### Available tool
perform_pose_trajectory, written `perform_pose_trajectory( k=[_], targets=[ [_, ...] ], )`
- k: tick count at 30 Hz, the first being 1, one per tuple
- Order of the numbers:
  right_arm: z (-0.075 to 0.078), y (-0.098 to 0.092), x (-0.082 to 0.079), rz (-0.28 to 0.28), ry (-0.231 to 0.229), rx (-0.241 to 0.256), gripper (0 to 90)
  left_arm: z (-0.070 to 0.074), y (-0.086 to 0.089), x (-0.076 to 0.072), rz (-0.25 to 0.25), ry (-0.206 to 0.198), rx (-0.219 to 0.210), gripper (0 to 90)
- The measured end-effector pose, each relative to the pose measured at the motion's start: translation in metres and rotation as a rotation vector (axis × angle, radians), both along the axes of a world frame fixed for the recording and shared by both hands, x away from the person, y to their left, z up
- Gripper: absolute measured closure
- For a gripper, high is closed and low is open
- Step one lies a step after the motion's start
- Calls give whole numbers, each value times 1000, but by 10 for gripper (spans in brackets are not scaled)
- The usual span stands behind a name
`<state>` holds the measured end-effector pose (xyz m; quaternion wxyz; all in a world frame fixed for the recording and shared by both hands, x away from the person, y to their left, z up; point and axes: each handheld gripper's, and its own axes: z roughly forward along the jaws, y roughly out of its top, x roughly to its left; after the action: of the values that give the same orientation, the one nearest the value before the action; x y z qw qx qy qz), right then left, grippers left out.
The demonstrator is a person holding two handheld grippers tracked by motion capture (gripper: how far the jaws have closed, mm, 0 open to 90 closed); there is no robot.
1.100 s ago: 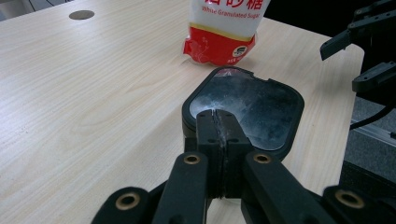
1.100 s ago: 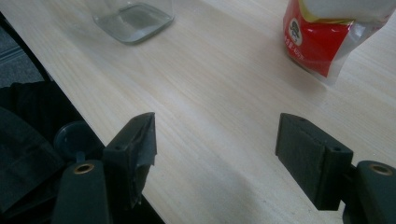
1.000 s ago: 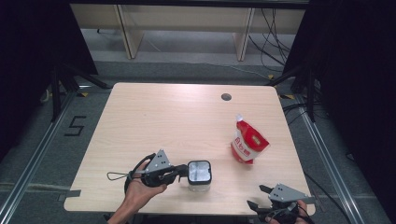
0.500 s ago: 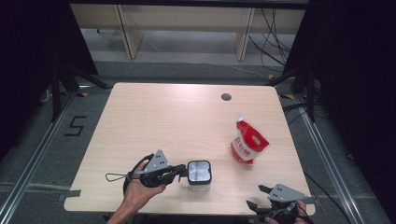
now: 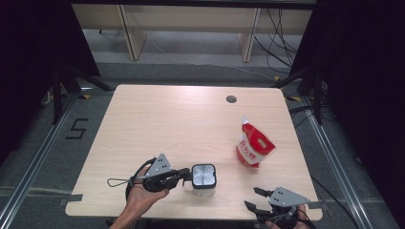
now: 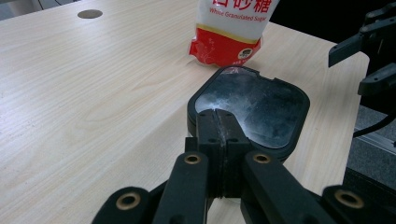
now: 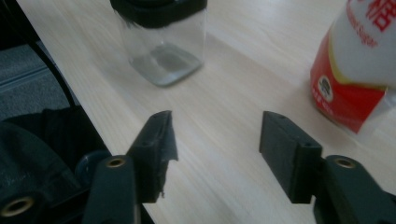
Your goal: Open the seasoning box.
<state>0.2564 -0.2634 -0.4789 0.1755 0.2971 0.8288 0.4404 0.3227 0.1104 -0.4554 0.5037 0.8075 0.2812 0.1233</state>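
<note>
The left gripper [image 6: 219, 140] has its two black jaws pressed flat together, their tips meeting at the near rim of the jar lid [image 6: 261, 109]; whether they pinch a tab on that rim or merely touch it cannot be told. In the high view this gripper [image 5: 184, 175] lies low over the table [image 5: 157, 119] near its front edge, held by the person's left hand [image 5: 143, 193], pointing toward the jar [image 5: 204, 176] just beside it.

The right gripper [image 7: 215, 135] has its jaws spread wide with nothing between them, only bare wood. It hangs at the table's front right edge [image 5: 255, 202], well apart from the jar and from the sugar pouch [image 5: 253, 145].

The jar is a small square clear container with a black-framed lid; through its wall in the right gripper view [image 7: 161, 42] it looks empty. The lid's window is smeared white.

The red and white pouch stands toward the right side, printed "White Granulated Sugar" [image 6: 231, 28]. The rest of the tabletop is open, up to a round cable hole [image 5: 231, 99] near the far edge.
</note>
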Motion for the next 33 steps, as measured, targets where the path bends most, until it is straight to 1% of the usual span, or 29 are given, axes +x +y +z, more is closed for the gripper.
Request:
perform_pose_trajectory(
  k=[1, 2, 3, 5, 7, 8, 9, 12, 13, 16, 17, 18, 19, 20, 22, 23, 24, 25, 26, 27, 29, 30, 33],
  targets=[
    [1, 2, 1, 3, -12, 8, 484, 0, 0, 0, 1, 0, -2, 887],
    [2, 3, 1, 1, -10, 16, 500, 0, 1, 1, -12, -6, -1, 887],
    [4, 7, 3, 7, -44, 9, 532, 0, 1, 1, -8, -5, -2, 887],
    [6, 9, 4, 2, -50, 11, 541, -1, 0, 0, -3, -3, -7, 888],
    [7, 13, 6, 16, -69, 16, 577, -1, 0, 0, -4, -7, -14, 888],
    [8, 15, 7, 15, -72, 22, 596, -1, 0, 0, -3, -6, -15, 888],
    [9, 17, 8, 18, -73, 18, 607, -1, 0, 0, -2, -7, -15, 888],
    [10, 25, 12, 46, -74, 18, 633, -2, 1, 1, -10, -14, -17, 888],
    [10, 30, 14, 61, -78, 19, 654, -2, 1, 1, -11, -15, -14, 888],
    [10, 34, 17, 69, -79, 23, 667, -2, 1, 1, -11, -17, -14, 888],
    [11, 38, 18, 67, -76, 38, 672, -2, 1, 1, -12, -16, -16, 888],
    [11, 38, 18, 67, -76, 38, 684, -2, 1, 1, -12, -15, -17, 888],
    [12, 41, 22, 84, -89, 42, 704, -2, 1, 1, -10, -18, -19, 888],
    [12, 41, 22, 84, -89, 42, 704, -2, 1, 1, -10, -18, -19, 888],
    [12, 44, 24, 96, -93, 53, 722, -2, 1, 0, 1, -7, -27, 888],
    [12, 46, 24, 85, -102, 49, 732, -3, 0, 0, 2, -9, -28, 888],
    [12, 47, 23, 81, -86, 49, 748, -3, 0, 0, -1, -14, -25, 888],
    [12, 49, 25, 97, -96, 42, 767, -3, 1, 0, -7, -22, -19, 888],
    [12, 49, 25, 97, -96, 42, 767, -3, 1, -1, 5, -11, -27, 888],
    [12, 51, 26, 110, -108, 35, 774, -3, 1, -1, 3, -12, -28, 888],
    [11, 54, 28, 115, -111, 33, 786, -3, 1, -1, 3, -12, -29, 888],
    [12, 55, 28, 113, -98, 34, 789, -3, 1, -1, 4, -12, -30, 888],
    [11, 59, 32, 123, -98, 29, 801, -3, 1, -1, 2, -14, -29, 888]
  ],
)
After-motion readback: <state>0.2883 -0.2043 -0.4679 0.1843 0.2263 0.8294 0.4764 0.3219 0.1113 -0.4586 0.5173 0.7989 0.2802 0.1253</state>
